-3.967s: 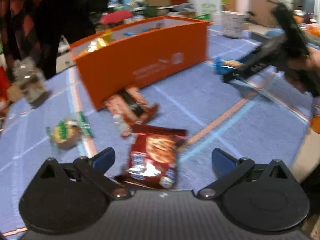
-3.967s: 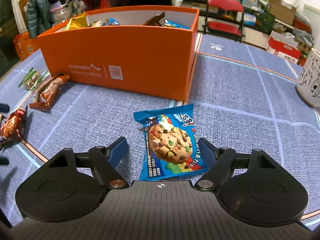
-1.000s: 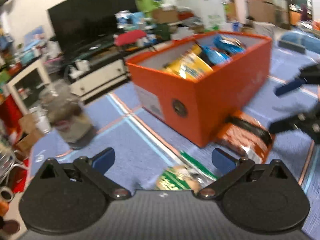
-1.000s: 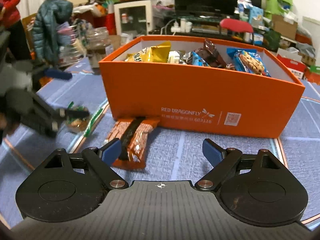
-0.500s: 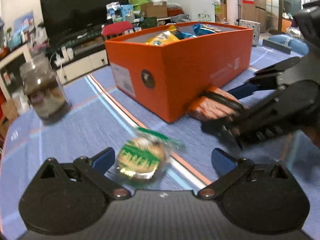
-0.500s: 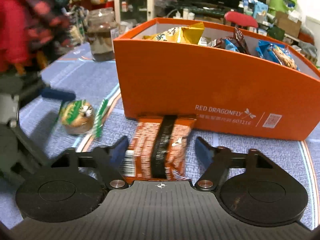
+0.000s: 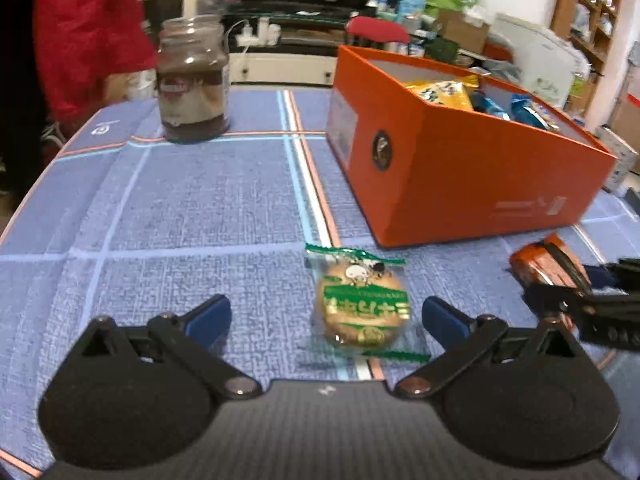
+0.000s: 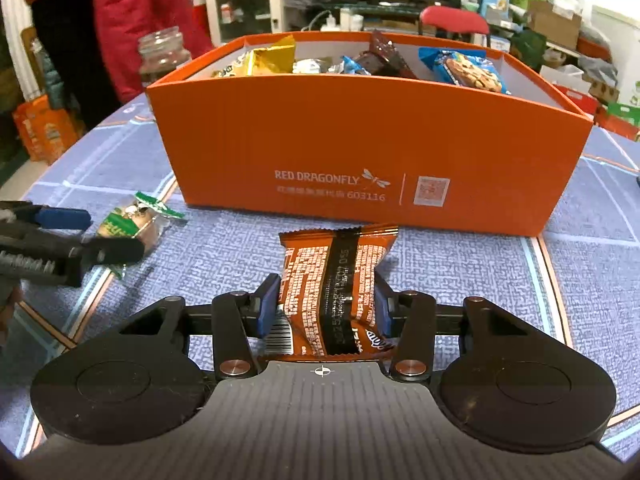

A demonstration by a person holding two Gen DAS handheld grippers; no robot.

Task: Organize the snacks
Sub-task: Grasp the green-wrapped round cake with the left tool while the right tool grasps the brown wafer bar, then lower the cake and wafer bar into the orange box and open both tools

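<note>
An orange box [image 8: 360, 152] with several snack packs inside stands on the blue cloth; it also shows in the left wrist view [image 7: 460, 168]. My right gripper [image 8: 326, 306] is shut on an orange-brown snack pack [image 8: 336, 280] lying in front of the box; the pack also shows at the right in the left wrist view [image 7: 548, 268]. My left gripper [image 7: 326, 316] is open around a round cookie in a green-striped clear wrapper [image 7: 362, 308] on the cloth. That cookie shows at the left in the right wrist view [image 8: 128, 226], between the left gripper's fingers [image 8: 64, 218].
A glass jar with dark contents [image 7: 192, 84] stands at the table's far left corner. A person in a red coat [image 7: 88, 32] stands beyond it. The table edge curves near on the left. A cluttered room lies behind the box.
My right gripper has closed on the orange-brown pack. My left gripper has moved in so the green cookie lies between its open fingers.
</note>
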